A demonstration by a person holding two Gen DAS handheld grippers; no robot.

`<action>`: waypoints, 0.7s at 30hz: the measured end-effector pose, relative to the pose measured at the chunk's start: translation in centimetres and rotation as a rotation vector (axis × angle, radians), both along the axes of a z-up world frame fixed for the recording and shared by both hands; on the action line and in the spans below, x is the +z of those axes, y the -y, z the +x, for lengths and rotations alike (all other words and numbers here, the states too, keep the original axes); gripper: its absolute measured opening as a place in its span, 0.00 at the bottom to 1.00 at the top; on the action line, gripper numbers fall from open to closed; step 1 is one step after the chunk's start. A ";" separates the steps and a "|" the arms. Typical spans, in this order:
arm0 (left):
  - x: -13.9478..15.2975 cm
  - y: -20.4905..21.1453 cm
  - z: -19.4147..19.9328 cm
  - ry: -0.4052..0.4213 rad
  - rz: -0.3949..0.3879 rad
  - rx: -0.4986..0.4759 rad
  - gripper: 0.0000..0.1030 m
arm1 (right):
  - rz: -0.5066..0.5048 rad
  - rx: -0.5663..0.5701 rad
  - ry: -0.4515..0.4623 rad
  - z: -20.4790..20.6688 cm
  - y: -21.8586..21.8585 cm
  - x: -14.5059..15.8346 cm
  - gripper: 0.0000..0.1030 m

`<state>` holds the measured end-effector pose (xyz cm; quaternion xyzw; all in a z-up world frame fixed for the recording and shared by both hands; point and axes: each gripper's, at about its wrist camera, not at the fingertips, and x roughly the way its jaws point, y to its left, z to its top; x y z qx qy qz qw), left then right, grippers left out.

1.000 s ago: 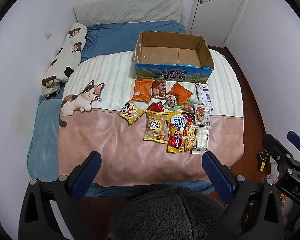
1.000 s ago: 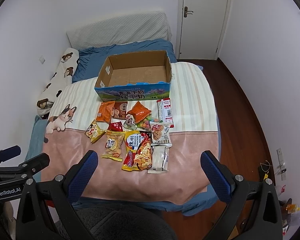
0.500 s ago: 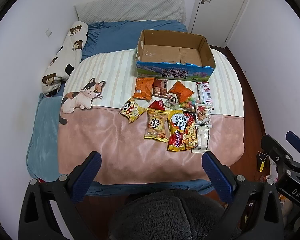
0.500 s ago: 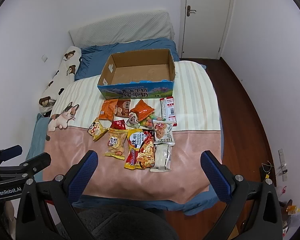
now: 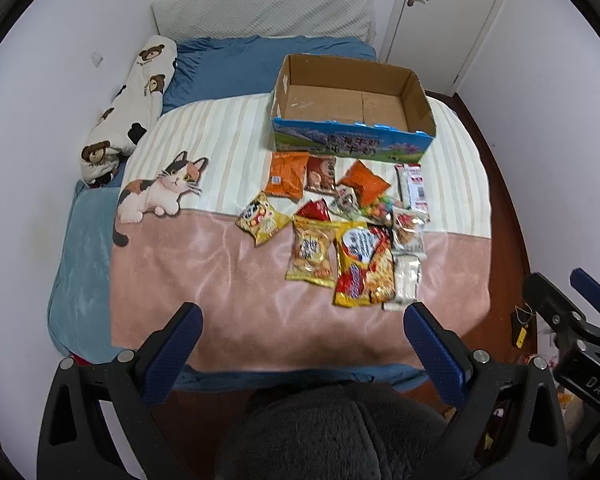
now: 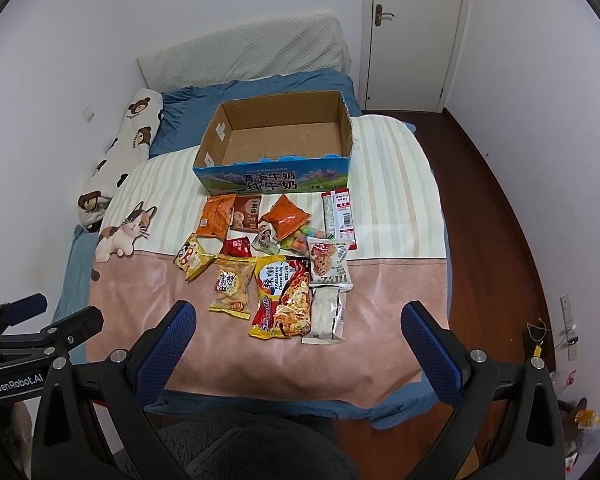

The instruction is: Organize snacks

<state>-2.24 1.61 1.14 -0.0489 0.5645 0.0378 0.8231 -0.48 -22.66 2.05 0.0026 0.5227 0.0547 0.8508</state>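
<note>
Bare blanket (image 6: pixel 148 304) left of snacks (image 6: pixel 276 260); cardboard box (image 6: pixel 276 140) behind.

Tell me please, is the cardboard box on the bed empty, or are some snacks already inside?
Empty. The cardboard box shows only its bare brown floor in both views; the snack packets all lie on the blanket in front of it.

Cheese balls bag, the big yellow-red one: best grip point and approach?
Take the cheese balls bag by its near crimped bottom edge, coming in low from the foot of the bed. It lies flat, lengthwise toward the open right gripper, with neighbours along both sides, so only that end is free.
</note>
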 end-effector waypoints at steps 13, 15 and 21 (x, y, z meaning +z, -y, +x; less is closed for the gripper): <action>-14.2 -0.6 8.2 -0.137 0.115 -0.015 1.00 | 0.159 -0.026 -0.305 8.4 0.8 -17.6 1.00; -17.2 -0.8 9.6 -0.190 0.103 -0.025 1.00 | 0.160 -0.026 -0.359 9.7 0.2 -21.2 1.00; -25.6 -1.2 13.6 -0.343 0.042 -0.058 1.00 | 0.181 -0.032 -0.468 12.3 -1.6 -28.6 1.00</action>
